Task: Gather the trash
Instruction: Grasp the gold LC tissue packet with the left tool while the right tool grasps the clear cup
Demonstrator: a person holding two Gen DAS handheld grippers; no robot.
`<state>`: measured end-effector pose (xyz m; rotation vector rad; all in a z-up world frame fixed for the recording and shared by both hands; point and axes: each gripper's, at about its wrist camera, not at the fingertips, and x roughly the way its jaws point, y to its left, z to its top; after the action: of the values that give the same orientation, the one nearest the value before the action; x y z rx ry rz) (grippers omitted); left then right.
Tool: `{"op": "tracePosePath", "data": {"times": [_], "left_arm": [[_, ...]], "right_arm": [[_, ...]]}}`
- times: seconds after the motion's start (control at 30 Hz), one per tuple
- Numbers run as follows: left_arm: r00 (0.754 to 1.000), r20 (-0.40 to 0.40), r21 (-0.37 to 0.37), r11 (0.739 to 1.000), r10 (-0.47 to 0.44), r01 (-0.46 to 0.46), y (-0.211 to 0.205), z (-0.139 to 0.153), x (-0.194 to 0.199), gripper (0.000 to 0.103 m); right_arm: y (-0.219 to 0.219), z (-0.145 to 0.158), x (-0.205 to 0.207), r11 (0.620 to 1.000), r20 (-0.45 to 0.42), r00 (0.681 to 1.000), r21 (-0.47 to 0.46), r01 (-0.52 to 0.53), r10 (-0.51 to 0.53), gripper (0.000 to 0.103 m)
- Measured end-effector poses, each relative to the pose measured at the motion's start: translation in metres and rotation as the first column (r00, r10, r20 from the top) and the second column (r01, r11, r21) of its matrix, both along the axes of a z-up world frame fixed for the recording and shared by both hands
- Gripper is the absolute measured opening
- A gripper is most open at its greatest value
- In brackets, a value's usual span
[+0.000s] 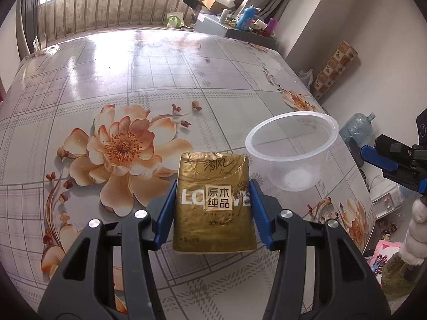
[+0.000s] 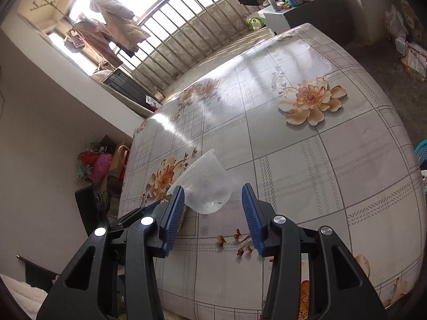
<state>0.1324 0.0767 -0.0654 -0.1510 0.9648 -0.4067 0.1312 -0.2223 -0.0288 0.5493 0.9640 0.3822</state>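
Holding the pack [image 1: 213,202] between its blue pads, the left gripper [image 1: 213,205] has the gold tissue packet clamped across its short sides, the packet's long axis running up the frame, away from the camera. The pads press on both edges; the packet hangs over the table [image 1: 133,80], at the lower centre of the left wrist view. Just to the upper right of it, at centre right, stands the cup [image 1: 291,149], a clear plastic tub, upright with its mouth open to the top and apparently empty apart from some specks.

That is the relation the next move seems to turn on: the packet lies just left of and below the cup's rim, so a short carry toward the upper right would bring it over the mouth, if the cup is meant as the collector.

The right gripper [image 2: 213,208] stands half spread with nothing pinched. In the right wrist view the cup [image 2: 205,184] sits between and just beyond the two pads; whether the left pad brushes its rim I cannot tell. In the left wrist view the right gripper [image 1: 373,157] shows at the right edge, apart from the cup, with a white-sleeved hand [image 1: 416,234] below it.

The left gripper points steeply down at the table and is the one nearer the packet; the right is nearer the cup.
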Motion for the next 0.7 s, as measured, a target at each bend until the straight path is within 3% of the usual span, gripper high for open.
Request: {"op": "tracePosePath", "data": {"times": [0.13, 0.27, 0.4, 0.53, 0.7], "left_arm": [[1.0, 0.0, 0.007, 1.0, 0.003, -0.003, -0.002, 0.0, -0.001, 0.049], [1.0, -0.002, 0.004, 1.0, 0.005, -0.005, -0.005, 0.001, -0.002, 0.05], [1.0, -0.002, 0.003, 1.0, 0.005, -0.005, -0.004, 0.001, -0.001, 0.05], [1.0, -0.002, 0.003, 1.0, 0.005, -0.005, -0.004, 0.001, -0.001, 0.05], [1.0, -0.001, 0.003, 1.0, 0.003, -0.003, -0.003, 0.0, 0.0, 0.05]], "right_arm": [[0.006, -0.015, 0.011, 0.998, -0.065, 0.998, 0.055, 0.021, -0.017, 0.045], [0.013, -0.006, 0.028, 0.998, -0.034, 0.999, 0.062, 0.032, -0.03, 0.048], [0.029, 0.004, 0.054, 1.0, -0.01, 1.0, 0.023, 0.001, 0.0, 0.054], [0.047, -0.002, 0.087, 1.0, -0.072, 0.997, -0.003, -0.017, 0.017, 0.055], [0.055, -0.008, 0.12, 0.994, -0.094, 0.995, -0.11, 0.017, -0.028, 0.055]]}}
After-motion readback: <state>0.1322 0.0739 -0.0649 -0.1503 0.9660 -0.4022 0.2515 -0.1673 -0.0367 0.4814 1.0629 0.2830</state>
